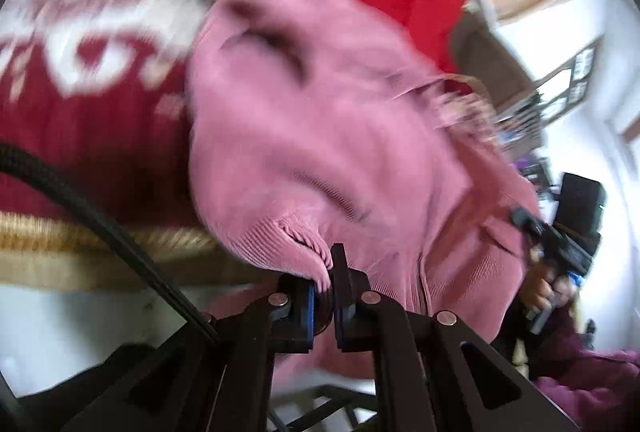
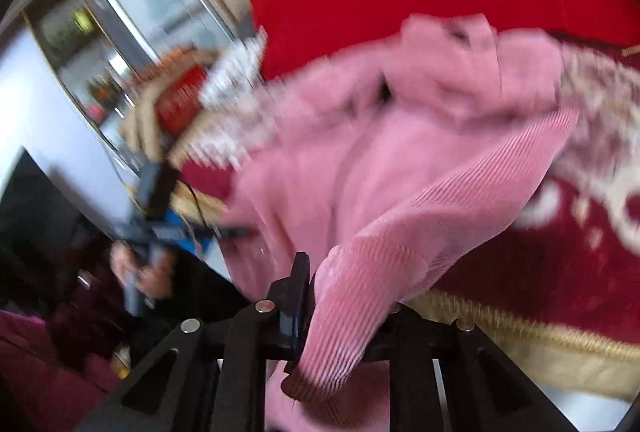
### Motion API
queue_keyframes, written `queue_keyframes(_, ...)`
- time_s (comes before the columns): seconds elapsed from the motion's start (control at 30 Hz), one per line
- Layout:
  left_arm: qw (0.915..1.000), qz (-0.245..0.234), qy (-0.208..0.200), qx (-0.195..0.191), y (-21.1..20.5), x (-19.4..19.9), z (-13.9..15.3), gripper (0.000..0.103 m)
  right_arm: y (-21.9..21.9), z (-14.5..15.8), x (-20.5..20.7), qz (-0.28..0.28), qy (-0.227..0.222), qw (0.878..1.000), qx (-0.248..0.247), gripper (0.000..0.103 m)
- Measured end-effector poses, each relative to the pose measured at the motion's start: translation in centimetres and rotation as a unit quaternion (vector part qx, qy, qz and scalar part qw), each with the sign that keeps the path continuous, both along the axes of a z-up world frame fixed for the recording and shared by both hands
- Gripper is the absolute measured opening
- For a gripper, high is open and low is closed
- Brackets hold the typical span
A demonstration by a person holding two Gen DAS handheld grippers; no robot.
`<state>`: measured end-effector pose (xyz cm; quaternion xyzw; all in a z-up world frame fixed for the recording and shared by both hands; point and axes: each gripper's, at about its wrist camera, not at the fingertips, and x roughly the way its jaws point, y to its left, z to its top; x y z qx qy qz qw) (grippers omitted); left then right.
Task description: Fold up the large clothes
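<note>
The pink ribbed sweater [image 1: 320,120] is held lifted at frame centre above the red patterned bedcover [image 1: 80,104], apparently so it can be spread for folding. A ribbed edge is pinched in the narrow left gripper [image 1: 331,272]; a ribbed cuff is clamped at lower centre by the right gripper [image 2: 320,296].

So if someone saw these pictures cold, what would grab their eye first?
The pink sweater, filling the middle of both views, bunched and pinched at ribbed edges by the left tongs and right tongs. Under it lies a red blanket with white pattern and gold trim.
</note>
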<state>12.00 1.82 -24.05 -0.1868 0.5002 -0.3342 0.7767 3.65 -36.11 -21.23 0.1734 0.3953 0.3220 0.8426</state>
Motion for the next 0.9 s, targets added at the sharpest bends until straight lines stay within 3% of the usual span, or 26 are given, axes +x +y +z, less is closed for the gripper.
queue_keyframes(0.1, 0.9983, -0.005, -0.04, -0.041, -0.5, 1.0, 4.2, 0.007, -2.5, 3.4, 1.7, -0.025, -0.034, 0.997, 0.057, 0.02)
queue_keyframes(0.2, 0.9942, 0.015, -0.076, -0.075, -0.9, 4.8, 9.0, 0.007, -5.5, 5.9, 4.6, -0.077, -0.069, 0.988, 0.113, 0.02)
queue_keyframes(0.27, 0.9915, 0.043, -0.094, -0.078, -1.5, 8.2, 11.3, 0.007, -7.7, 6.7, 7.5, -0.129, -0.084, 0.978, 0.144, 0.02)
queue_keyframes(0.33, 0.9886, 0.085, -0.103, -0.068, -1.6, 12.6, 12.5, 0.008, -9.9, 6.3, 10.4, -0.169, -0.068, 0.966, 0.182, 0.02)
queue_keyframes(0.4, 0.9833, 0.141, -0.095, -0.066, -2.2, 16.9, 11.9, 0.008, -12.0, 4.6, 14.4, -0.213, -0.038, 0.952, 0.214, 0.024)
queue_keyframes(0.5, 0.977, 0.2, -0.032, -0.067, -3.1, 21.2, 7.5, 0.011, -13.5, 0.5, 19.8, -0.252, 0.046, 0.939, 0.229, 0.035)
queue_keyframes(0.57, 0.9699, 0.228, 0.015, -0.086, -3.4, 22.2, 3.6, 0.02, -13.9, -2.6, 21.6, -0.262, 0.097, 0.926, 0.254, 0.072)
queue_keyframes(0.67, 0.9574, 0.262, 0.056, -0.107, -0.1, 21.1, 0.9, 0.025, -15.2, -6.0, 22.7, -0.291, 0.148, 0.904, 0.277, 0.074)
queue_keyframes(0.7, 0.9508, 0.274, 0.076, -0.122, -0.1, 21.3, 0.8, 0.026, -15.6, -6.1, 22.9, -0.286, 0.144, 0.905, 0.28, 0.074)
queue_keyframes(0.73, 0.9474, 0.273, 0.07, -0.151, 0.0, 21.2, 1.3, 0.038, -15.6, -5.8, 23.1, -0.279, 0.134, 0.91, 0.278, 0.074)
queue_keyframes(0.77, 0.947, 0.272, 0.032, -0.168, 0.2, 21.0, 2.5, 0.055, -15.6, -5.3, 23.0, -0.279, 0.12, 0.914, 0.271, 0.074)
queue_keyframes(0.83, 0.9409, 0.309, -0.043, -0.132, 0.7, 19.6, 4.7, 0.078, -16.1, -4.0, 22.2, -0.293, 0.079, 0.919, 0.253, 0.075)
queue_keyframes(0.9, 0.9237, 0.356, -0.105, -0.097, 1.3, 18.0, 6.5, 0.083, -16.5, -2.7, 21.4, -0.3, 0.048, 0.92, 0.246, 0.075)
